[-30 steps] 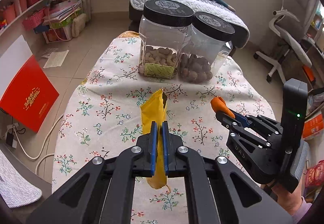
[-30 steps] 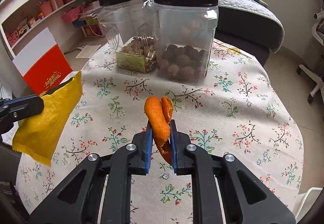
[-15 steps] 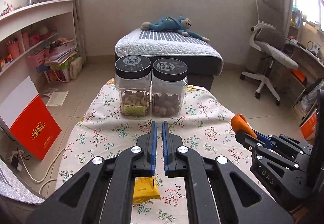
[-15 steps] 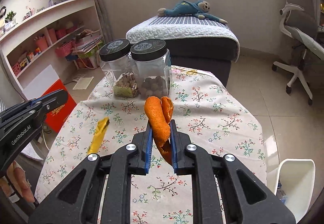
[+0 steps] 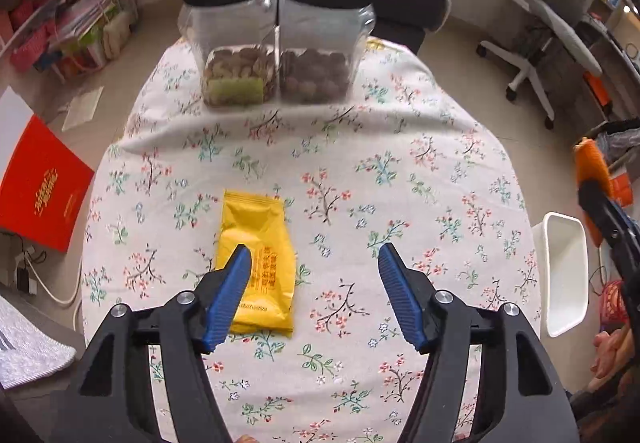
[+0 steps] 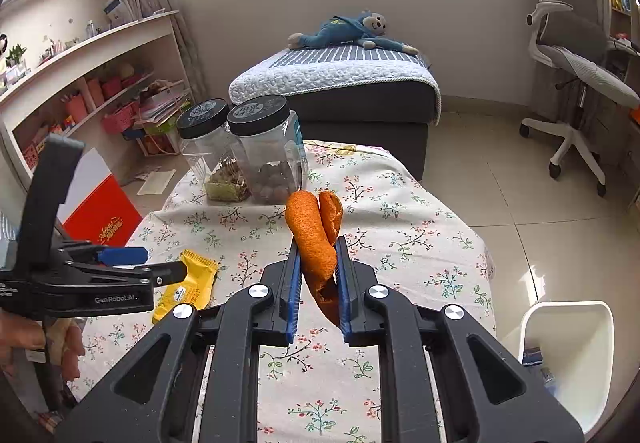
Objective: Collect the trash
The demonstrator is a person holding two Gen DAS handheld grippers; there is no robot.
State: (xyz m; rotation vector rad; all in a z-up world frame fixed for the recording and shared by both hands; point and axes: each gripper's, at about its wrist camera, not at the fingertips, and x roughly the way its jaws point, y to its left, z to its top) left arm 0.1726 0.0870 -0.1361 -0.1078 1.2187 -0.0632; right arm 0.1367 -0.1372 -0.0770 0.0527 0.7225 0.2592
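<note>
A yellow snack wrapper lies flat on the floral tablecloth; it also shows in the right wrist view. My left gripper is open and empty above the table, its left finger over the wrapper's near part. In the right wrist view the left gripper hovers over the wrapper. My right gripper is shut on an orange peel and holds it above the table. The peel and right gripper show at the right edge of the left wrist view.
Two black-lidded clear jars of nuts stand at the table's far end. A white bin stands on the floor right of the table, also in the left wrist view. A red box is on the left; a bed and office chair lie beyond.
My left gripper has opened and let go of the yellow wrapper, which now lies flat on the table. My right gripper has risen and drawn back, still holding the peel.
</note>
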